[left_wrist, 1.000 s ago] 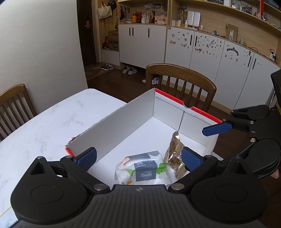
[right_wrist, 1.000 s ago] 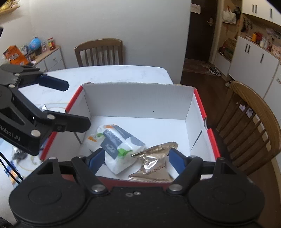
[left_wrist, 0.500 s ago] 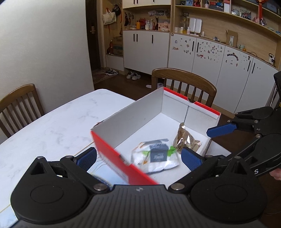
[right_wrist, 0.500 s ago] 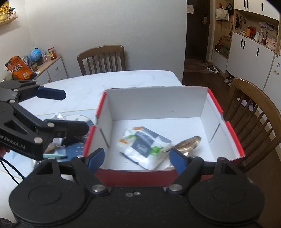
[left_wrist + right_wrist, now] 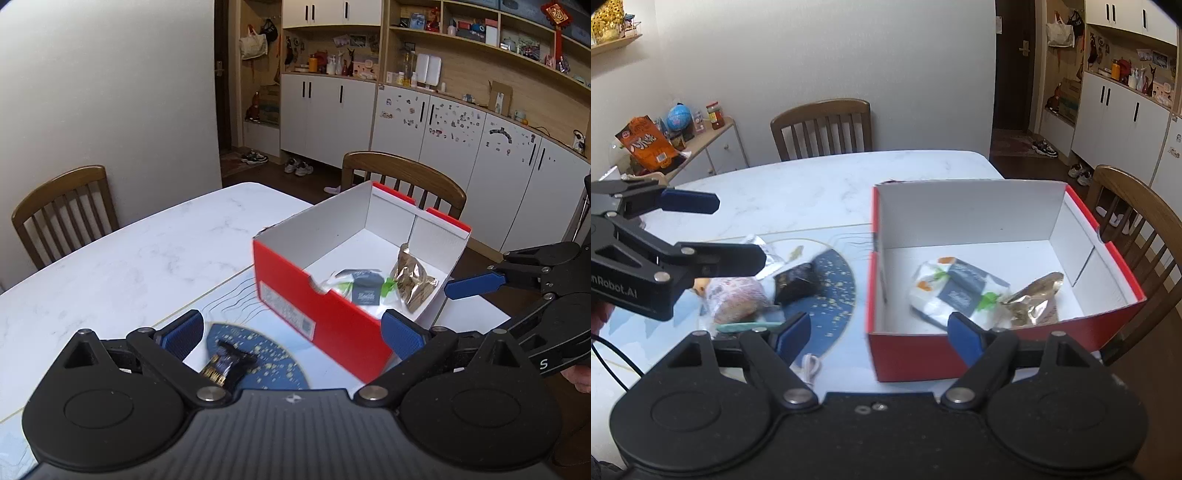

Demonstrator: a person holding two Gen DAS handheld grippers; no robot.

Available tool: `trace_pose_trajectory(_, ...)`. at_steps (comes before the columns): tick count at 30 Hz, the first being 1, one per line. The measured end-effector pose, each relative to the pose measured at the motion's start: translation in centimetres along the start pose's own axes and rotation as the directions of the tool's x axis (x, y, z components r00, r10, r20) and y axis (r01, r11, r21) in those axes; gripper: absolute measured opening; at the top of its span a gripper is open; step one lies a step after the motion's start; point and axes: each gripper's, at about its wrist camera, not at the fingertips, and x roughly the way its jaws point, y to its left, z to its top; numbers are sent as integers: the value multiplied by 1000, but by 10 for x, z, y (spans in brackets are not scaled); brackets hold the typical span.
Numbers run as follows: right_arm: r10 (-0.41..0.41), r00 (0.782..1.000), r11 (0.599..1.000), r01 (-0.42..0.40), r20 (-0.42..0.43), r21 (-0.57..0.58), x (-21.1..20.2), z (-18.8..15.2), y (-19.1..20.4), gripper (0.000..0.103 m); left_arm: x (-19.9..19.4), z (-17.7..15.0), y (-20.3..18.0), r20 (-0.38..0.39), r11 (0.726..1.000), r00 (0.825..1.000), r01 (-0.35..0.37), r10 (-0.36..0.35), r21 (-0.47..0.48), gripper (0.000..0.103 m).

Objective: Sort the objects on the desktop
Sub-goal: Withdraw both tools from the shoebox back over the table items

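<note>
A red shoebox with a white inside stands at the table's right edge; it also shows in the right wrist view. Inside lie a white packet with a dark label and a gold foil packet. Left of the box, on a blue mat, lie a black packet, a pink-wrapped bun, a silver packet and a teal stick. My left gripper is open and empty over the mat. My right gripper is open and empty in front of the box.
The white marble table extends left and back. Wooden chairs stand behind it and to the right of the box. A white cable lies near the front edge. A side cabinet holds snacks.
Both grippers have pulled back and to the left, away from the box. The mat and the loose packets left of the box have come into view. Both stay open.
</note>
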Motion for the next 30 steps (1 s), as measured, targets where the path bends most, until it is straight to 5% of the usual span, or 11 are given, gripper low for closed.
trace_pose_trajectory(19, -33, 999, 999, 33, 10, 18, 1, -22, 63, 81, -58, -50, 35, 76, 999, 996, -38, 38, -1, 103)
trace_pose_trajectory(30, -58, 998, 998, 59, -4, 26, 12, -36, 77, 81, -66, -93, 56, 55, 1000, 998, -8, 9, -26, 103)
